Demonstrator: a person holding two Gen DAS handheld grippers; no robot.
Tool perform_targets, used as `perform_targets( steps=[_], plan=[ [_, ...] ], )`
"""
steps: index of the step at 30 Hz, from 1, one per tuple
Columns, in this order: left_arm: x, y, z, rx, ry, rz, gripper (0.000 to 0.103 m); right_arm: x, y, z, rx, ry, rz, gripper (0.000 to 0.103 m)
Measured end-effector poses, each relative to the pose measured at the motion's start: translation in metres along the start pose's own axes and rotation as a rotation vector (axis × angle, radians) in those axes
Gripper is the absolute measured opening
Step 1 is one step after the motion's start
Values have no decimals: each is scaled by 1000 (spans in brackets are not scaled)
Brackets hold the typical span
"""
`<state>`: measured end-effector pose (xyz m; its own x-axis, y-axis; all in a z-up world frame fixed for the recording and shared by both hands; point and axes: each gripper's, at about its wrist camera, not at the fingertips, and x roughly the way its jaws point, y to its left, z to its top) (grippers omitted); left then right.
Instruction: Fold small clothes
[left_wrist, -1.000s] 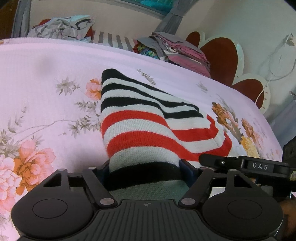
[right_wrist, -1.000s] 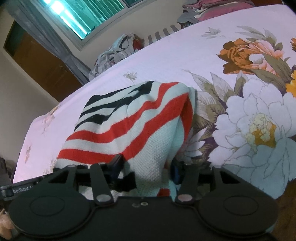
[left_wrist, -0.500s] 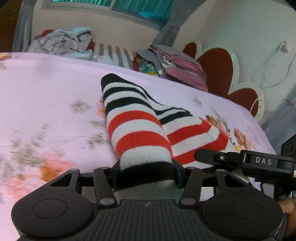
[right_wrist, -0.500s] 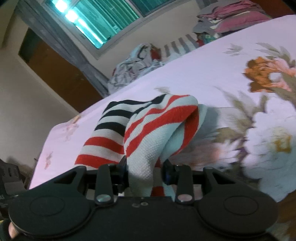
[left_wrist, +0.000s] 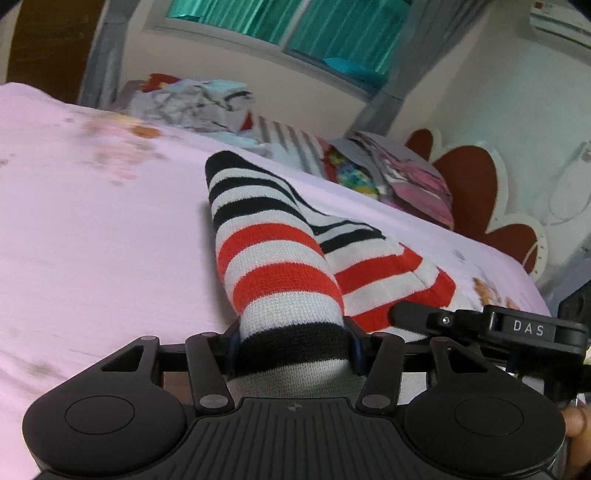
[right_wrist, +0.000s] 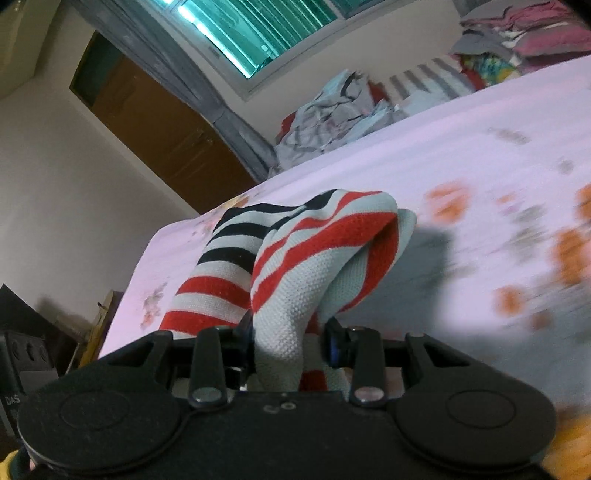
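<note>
The left gripper (left_wrist: 293, 347) is showing a matte black ribbed housing, two round discs, silver pivot screws on angled linkage arms and blue pads. The right gripper (right_wrist: 290, 341) is showing the same black build with blue pads; its side bar is bearing white letters "DAS" in the left view

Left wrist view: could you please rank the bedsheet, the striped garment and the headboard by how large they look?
1. Bedsheet.
2. Striped garment, though nearness to the camera enlarges it.
3. Headboard, partly hidden.
</note>
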<state>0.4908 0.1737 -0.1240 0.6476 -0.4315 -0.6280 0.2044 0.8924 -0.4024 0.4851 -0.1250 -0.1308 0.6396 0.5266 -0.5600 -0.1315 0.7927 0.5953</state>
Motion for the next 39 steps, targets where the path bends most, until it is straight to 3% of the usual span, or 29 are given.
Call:
perform_targets(
  steps=[8, 15, 19, 24, 28, 31, 35, 39],
  plan=[
    [-7, 100, 29, 17, -3, 48, 52, 82, 66, -14, -2, -7, 20, 34],
    [9, 156, 30, 10, 9, 88, 55, 124, 68, -19, -6, 22, -54, 35],
    [16, 164, 22, 44, 0, 80, 61, 134, 61, -22, -5, 59, -91, 40],
    [7, 160, 23, 46, 1, 91, 62, 127, 65, -15, 9, 23, -152, 58],
    [-2, 152, 29, 68, -41, 125, 63, 134, 66, -3, 13, 26, -160, 58],
    [-4, 152, 39, 65, -74, 136, 63, 143, 67, 4, -4, 26, -183, 51],
    [12, 162, 44, -2, -55, 147, 63, 152, 74, 7, -65, 12, -222, 39],
    [29, 164, 37, -3, -34, 157, 65, 159, 81, 6, -187, -24, -276, 28]
  ],
)
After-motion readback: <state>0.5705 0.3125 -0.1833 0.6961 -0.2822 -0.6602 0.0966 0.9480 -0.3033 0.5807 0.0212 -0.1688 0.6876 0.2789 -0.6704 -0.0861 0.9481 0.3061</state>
